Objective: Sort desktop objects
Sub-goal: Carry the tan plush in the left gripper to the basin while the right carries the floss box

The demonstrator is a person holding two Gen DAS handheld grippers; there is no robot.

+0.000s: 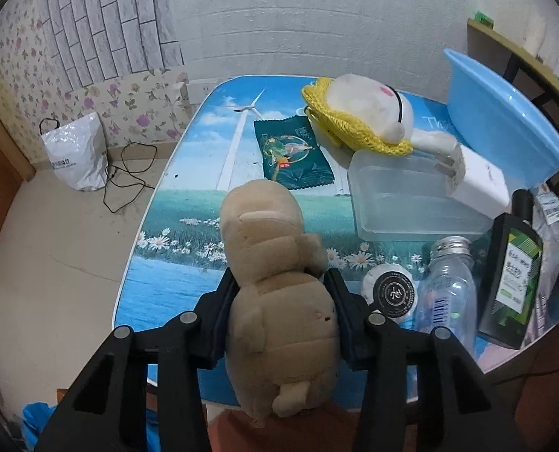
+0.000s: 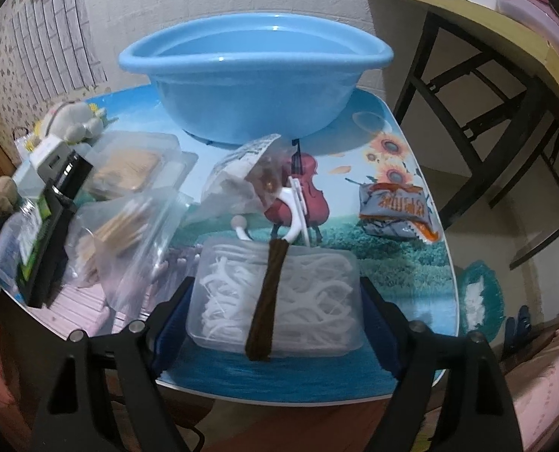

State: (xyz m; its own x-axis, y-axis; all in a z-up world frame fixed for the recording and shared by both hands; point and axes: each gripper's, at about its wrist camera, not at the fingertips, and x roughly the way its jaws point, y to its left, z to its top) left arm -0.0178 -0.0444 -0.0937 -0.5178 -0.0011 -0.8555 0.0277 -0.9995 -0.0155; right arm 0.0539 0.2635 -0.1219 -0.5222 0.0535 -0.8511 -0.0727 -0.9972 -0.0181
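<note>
1. Above the tabletop's (image 1: 189, 203) near edge, the left hand-held gripper (image 1: 281, 324) clamps a tan plush toy (image 1: 275, 301) between its pads.
2. Over the near right edge, the right hand-held gripper (image 2: 275, 309) has its jaws wide around a clear box of floss picks (image 2: 279, 297); whether the pads press it is unclear.
3. At the far edge sits a blue basin (image 2: 253, 86).
4. Near the far left corner lies a green snack packet (image 1: 292, 154).

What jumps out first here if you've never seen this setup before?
A tan plush toy squeezed between the black fingers of the left gripper, above a table printed with a windmill meadow. Behind the clutter stands a big blue basin, and the right gripper straddles a clear box of white floss picks.
</note>
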